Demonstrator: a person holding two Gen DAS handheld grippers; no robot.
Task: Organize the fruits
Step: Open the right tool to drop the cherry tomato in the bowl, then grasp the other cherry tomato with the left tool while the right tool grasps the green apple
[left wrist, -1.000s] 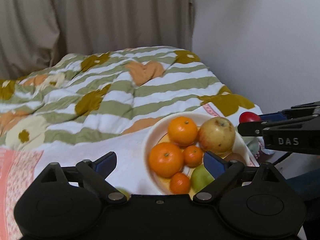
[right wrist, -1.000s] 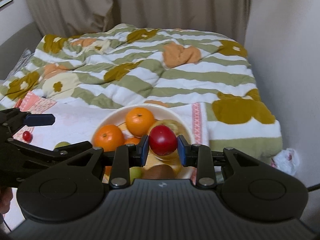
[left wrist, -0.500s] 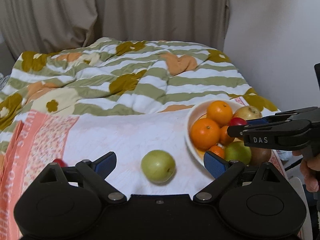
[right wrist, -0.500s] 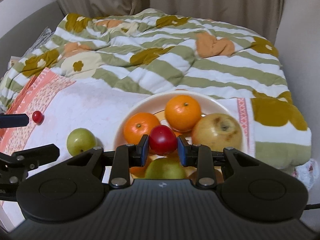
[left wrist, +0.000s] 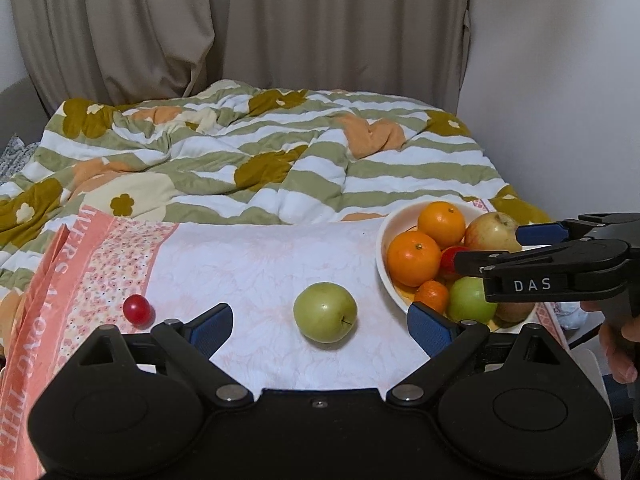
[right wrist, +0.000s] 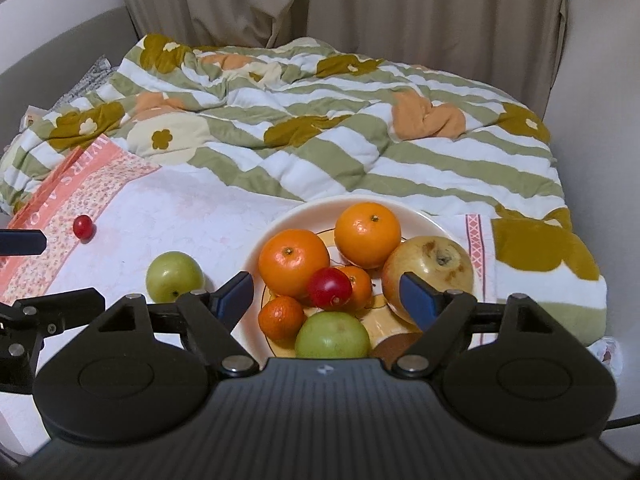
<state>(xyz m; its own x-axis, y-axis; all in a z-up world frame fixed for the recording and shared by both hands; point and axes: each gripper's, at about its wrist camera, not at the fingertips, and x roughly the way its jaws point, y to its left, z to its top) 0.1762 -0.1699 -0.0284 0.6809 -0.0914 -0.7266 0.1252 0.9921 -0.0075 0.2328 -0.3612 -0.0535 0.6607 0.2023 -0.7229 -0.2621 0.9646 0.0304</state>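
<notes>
A cream bowl (right wrist: pixel 280 220) (left wrist: pixel 384 232) holds several oranges, a yellow apple (right wrist: pixel 428 272), a green fruit and a red tomato (right wrist: pixel 330 288) (left wrist: pixel 450 258) lying among them. My right gripper (right wrist: pixel 326 292) is open just above the bowl, its jaws apart on either side of the tomato. A loose green apple (left wrist: pixel 325 312) (right wrist: pixel 174 276) lies on the white cloth left of the bowl. A small red tomato (left wrist: pixel 138 310) (right wrist: pixel 83 226) lies further left. My left gripper (left wrist: pixel 320 322) is open and empty, just in front of the green apple.
The cloth (left wrist: pixel 260 264) with a pink flowered border lies on a bed with a striped green quilt (left wrist: pixel 280 160). Curtains and a wall stand behind. The right gripper's body (left wrist: pixel 560 268) reaches over the bowl from the right.
My right gripper has opened and let go of the red tomato, which now lies in the bowl. My left gripper has swung left, bringing the green apple between its open jaws.
</notes>
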